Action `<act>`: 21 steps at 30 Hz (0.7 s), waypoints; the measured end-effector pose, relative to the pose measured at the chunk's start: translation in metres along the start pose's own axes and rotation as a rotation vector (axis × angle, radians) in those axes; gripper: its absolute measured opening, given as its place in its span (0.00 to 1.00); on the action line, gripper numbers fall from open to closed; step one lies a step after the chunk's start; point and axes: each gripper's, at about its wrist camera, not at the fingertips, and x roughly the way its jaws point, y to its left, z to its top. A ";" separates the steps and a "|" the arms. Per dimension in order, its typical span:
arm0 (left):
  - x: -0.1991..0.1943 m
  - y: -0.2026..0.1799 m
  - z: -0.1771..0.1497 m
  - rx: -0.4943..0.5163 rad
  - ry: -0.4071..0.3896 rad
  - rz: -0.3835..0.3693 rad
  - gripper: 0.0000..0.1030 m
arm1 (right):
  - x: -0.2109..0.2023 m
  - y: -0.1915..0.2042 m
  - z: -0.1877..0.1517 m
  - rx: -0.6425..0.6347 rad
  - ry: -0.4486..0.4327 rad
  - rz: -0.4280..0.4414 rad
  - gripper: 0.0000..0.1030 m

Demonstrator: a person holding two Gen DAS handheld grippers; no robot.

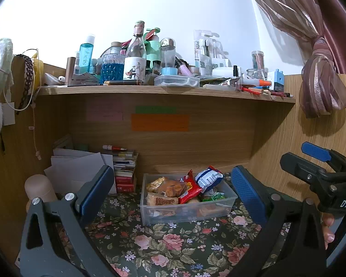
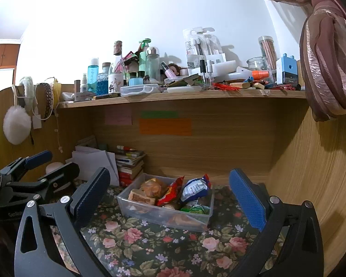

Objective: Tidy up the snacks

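Here, by the left wrist view, we list: the left gripper (image 1: pixel 173 191), jaws spread wide and empty, its blue pads framing the lower centre of the frame. Between them sits the clear plastic bin (image 1: pixel 228 204) on the floral tablecloth (image 1: pixel 173 247), against the wooden back panel. Contents: a red chip bag (image 1: pixel 189 188) standing at centre, a blue-and-white packet (image 1: pixel 207 177) leaning at its right, wrapped pastries (image 1: pixel 165 185) to the left, a green wrapper (image 1: pixel 215 196) low at the right. At the right edge of the frame, the right gripper (image 1: pixel 311 159), seen from the side with its fingers apart and nothing between them. Upper half: a cluttered shelf (image 1: pixel 163 91); lower left, a stack of books (image 1: pixel 125 168).

By the right wrist view we list: the right gripper (image 2: pixel 169 195), jaws wide and empty, the same bin (image 2: pixel 163 217) at lower centre between its pads, turned corner-on. Red chip bag (image 2: pixel 170 192) and blue-and-white packet (image 2: pixel 195 188) upright in the middle. At the left edge, the left gripper (image 2: pixel 48 164).

Step in hand, as we judge it: the snacks appear gathered in the bin and no loose one shows on the cloth, so sorting seems largely done or paused. A next move would call for advancing one gripper to the bin and closing on a packet, or on the bin wall.
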 end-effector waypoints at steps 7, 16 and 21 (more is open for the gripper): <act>0.001 0.001 0.000 -0.001 0.002 -0.001 1.00 | 0.002 -0.002 -0.001 -0.001 0.003 -0.006 1.00; 0.003 -0.003 -0.001 -0.001 0.001 0.001 1.00 | 0.002 -0.005 -0.001 0.000 -0.001 -0.014 1.00; 0.003 -0.003 -0.001 0.000 0.001 -0.005 1.00 | 0.002 -0.006 -0.001 0.002 -0.004 -0.018 1.00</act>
